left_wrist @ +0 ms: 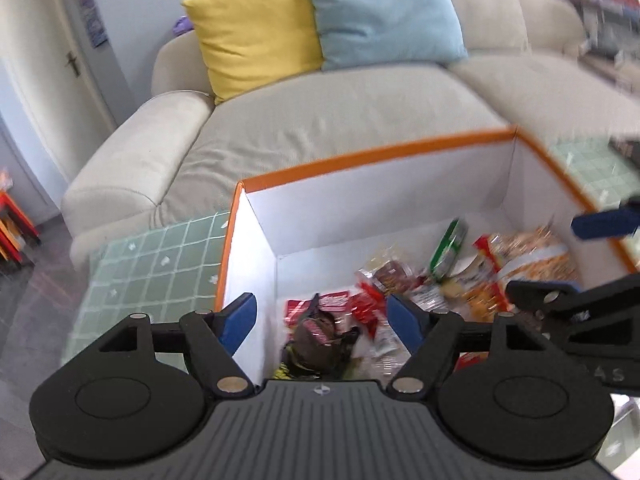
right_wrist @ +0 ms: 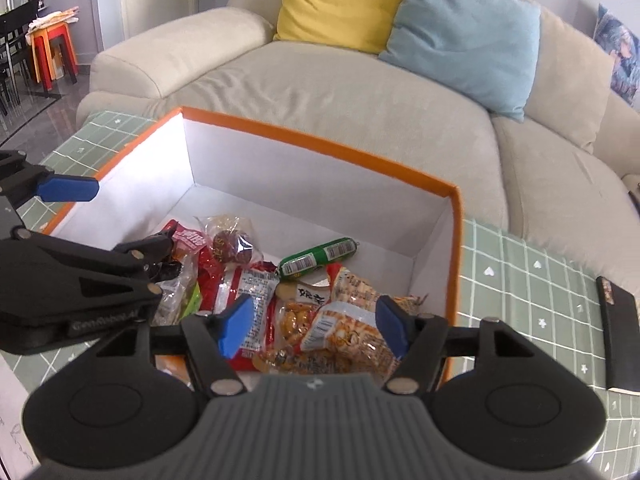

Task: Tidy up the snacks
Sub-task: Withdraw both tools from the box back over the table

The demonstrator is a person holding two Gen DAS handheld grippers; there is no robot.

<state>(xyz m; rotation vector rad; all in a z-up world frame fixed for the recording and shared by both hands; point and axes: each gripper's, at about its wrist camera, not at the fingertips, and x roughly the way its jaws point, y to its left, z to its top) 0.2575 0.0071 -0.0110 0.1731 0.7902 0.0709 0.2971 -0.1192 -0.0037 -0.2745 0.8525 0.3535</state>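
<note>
At the far left, the green tiled table (right_wrist: 520, 264) carries an orange-rimmed box (right_wrist: 320, 136) with white inner walls, set just in front of a beige sofa (right_wrist: 320, 92). The left gripper (left_wrist: 322, 314) hangs over the box's left end with its blue pads spread wide and nothing between them; a dark brown packet (left_wrist: 320, 332) lies on the box floor directly below, which suggests the wide spread is either a release just made or room for a reach down. Moving right, the snacks sit in a loose heap on the box floor: red packets (right_wrist: 224, 280), a clear wrapper with a dark round sweet (right_wrist: 230, 246), then a green sausage stick (right_wrist: 318, 258) lying flat towards the back. Further right, the right gripper (right_wrist: 316, 326) hovers above orange nut bags (right_wrist: 344, 332), its pads equally wide apart and holding nothing. A dark flat object (right_wrist: 618, 332) rests on the table outside the box's right wall.
</note>
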